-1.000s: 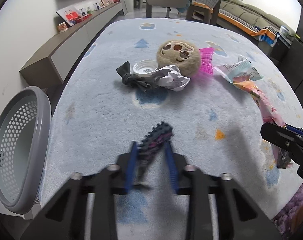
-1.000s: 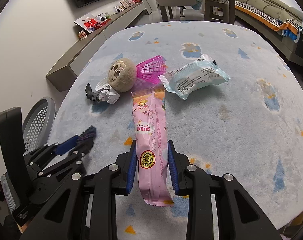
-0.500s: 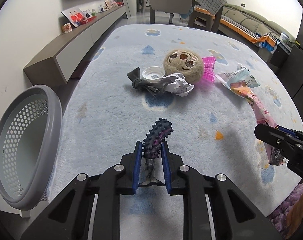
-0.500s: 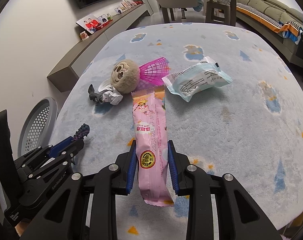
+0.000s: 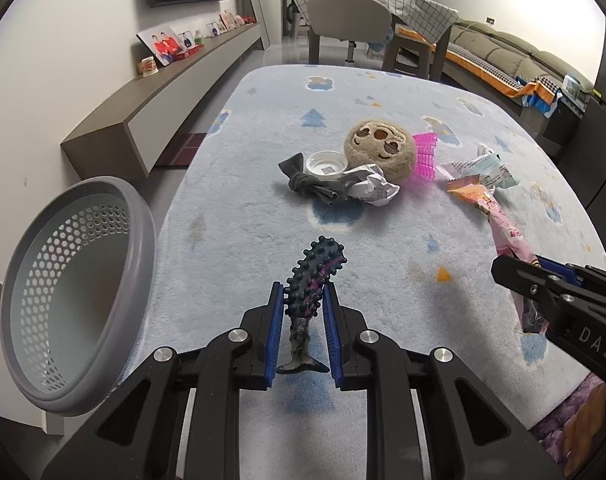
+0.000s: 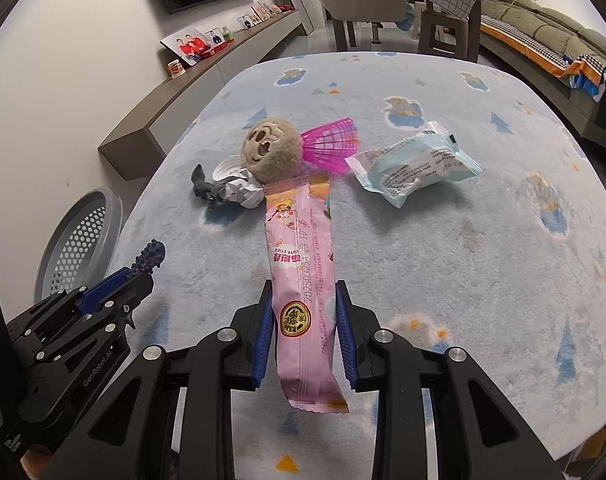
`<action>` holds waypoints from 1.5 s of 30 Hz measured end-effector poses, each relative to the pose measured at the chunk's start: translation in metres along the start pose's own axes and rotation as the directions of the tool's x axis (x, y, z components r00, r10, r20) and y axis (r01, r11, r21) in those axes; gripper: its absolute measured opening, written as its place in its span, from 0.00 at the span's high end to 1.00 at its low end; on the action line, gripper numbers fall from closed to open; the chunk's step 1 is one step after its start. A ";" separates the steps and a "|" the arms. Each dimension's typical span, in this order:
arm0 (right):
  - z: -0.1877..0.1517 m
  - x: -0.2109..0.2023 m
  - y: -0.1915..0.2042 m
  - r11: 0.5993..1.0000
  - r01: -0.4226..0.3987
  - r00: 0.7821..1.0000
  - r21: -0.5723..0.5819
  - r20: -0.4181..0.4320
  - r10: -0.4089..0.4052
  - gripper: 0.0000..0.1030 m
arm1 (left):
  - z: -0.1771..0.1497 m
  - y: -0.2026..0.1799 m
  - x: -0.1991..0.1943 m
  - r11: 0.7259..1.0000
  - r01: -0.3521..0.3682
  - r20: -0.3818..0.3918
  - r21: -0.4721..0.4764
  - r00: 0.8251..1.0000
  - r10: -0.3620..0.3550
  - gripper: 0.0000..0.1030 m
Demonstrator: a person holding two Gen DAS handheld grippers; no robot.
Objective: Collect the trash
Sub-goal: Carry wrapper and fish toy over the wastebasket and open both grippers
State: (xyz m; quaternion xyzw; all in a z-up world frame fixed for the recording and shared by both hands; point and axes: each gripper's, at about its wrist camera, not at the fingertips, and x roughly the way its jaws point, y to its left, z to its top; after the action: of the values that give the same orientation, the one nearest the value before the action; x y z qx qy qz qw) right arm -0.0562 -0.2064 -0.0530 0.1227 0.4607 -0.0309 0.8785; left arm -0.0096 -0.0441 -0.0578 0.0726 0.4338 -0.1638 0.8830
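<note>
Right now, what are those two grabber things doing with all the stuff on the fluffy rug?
A person is tidying up with a grabber in each hand. The left gripper is shut on a bumpy dark toy, right beside the grey basket. The right gripper is shut on a long pink snack wrapper. On the rug lie a round plush face, crumpled paper, a white cap and a pale blue packet.

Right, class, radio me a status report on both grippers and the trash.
Left gripper shut on spiky toy. Right gripper shut on pink wrapper. Basket left, path clear.
</note>
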 end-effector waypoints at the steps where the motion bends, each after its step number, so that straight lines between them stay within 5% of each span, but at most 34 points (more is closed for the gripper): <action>1: 0.000 0.000 0.004 1.000 -0.001 1.000 -0.009 0.003 0.001 0.72 | 0.000 0.002 -0.003 1.000 -0.003 0.004 -0.004 1.000 0.003 0.81; 25: 0.001 -0.003 0.084 0.989 -0.079 0.997 -0.124 0.003 0.080 0.72 | -0.016 0.075 -0.069 0.990 -0.088 0.056 -0.112 0.994 0.094 0.81; 34: 0.009 0.008 0.128 0.973 -0.143 0.990 -0.180 -0.027 0.140 0.72 | -0.015 0.131 -0.086 0.972 -0.149 0.070 -0.181 0.984 0.164 0.81; 45: 0.023 0.052 0.214 0.924 -0.258 0.966 -0.280 -0.103 0.239 0.72 | -0.016 0.210 -0.063 0.932 -0.247 0.007 -0.264 0.966 0.258 0.80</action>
State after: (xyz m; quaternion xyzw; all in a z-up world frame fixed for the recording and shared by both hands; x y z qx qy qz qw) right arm 0.0279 -0.0022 -0.0427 0.0503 0.4699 0.1531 0.8679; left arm 0.0170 0.1708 -0.0210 0.0073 0.4203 0.0081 0.9073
